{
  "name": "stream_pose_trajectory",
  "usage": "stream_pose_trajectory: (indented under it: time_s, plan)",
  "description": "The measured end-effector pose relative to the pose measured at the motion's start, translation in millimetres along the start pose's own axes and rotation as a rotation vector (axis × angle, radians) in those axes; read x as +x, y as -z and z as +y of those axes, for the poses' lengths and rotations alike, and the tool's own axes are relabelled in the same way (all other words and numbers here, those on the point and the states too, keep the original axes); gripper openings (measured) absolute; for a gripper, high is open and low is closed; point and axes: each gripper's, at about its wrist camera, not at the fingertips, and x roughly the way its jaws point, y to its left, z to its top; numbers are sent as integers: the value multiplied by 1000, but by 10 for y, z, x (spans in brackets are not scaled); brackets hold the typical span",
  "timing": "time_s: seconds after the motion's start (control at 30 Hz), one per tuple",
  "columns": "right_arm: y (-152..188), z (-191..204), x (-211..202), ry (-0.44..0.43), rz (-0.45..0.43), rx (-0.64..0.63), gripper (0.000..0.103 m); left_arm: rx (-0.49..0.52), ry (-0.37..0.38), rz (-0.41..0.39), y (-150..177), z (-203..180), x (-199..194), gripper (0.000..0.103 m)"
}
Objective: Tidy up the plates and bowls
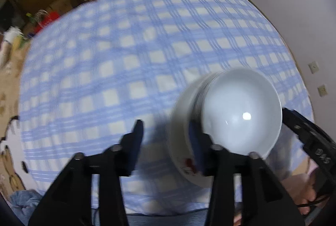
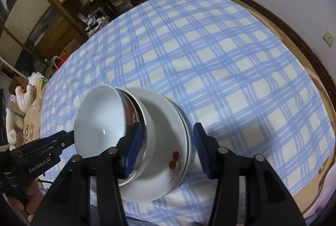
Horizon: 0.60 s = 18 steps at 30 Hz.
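Two readable marks: "GenRobot.AI" on left gripper [image 2: 69, 139], "DAS" on right gripper [image 1: 286, 113].

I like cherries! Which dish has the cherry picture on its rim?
The top plate, under the bowls, shows red cherries on its rim. The top bowl is plain white inside.

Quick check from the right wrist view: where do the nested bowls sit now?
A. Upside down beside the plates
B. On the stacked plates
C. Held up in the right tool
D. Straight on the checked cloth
B: the nested bowls rest upright on the stacked plates, which lie on the checked cloth.
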Motion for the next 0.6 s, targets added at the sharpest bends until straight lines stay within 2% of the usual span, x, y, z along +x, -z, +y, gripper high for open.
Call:
stream_pose_trajectory:
  time_s: [0.07, 0.17, 0.2, 0.33, 0.47, 0.6]
  plan:
    - [4, 2, -116, -4, -29, -9, 75, -8, -35, -25, 12, 88, -130, 50]
    - [2, -1, -291, -7, -53, -4, 101, -41, -16, -64, 76, 249, -413, 54]
    - [4, -12, -359, -21, -63, 3, 103, -47, -17, -88, 122, 292, -530, 55]
    - [46, -17, -673, -91, -122, 13, 103, -53, -20, -209, 291, 396, -989, 74]
    - [130, 8, -1006, -98, -234, -12, 103, -63, -27, -356, 519, 452, -1339, 88]
    - [278, 10, -1282, -100, -348, -44, 103, -67, -50, -446, 751, 444, -1530, 89]
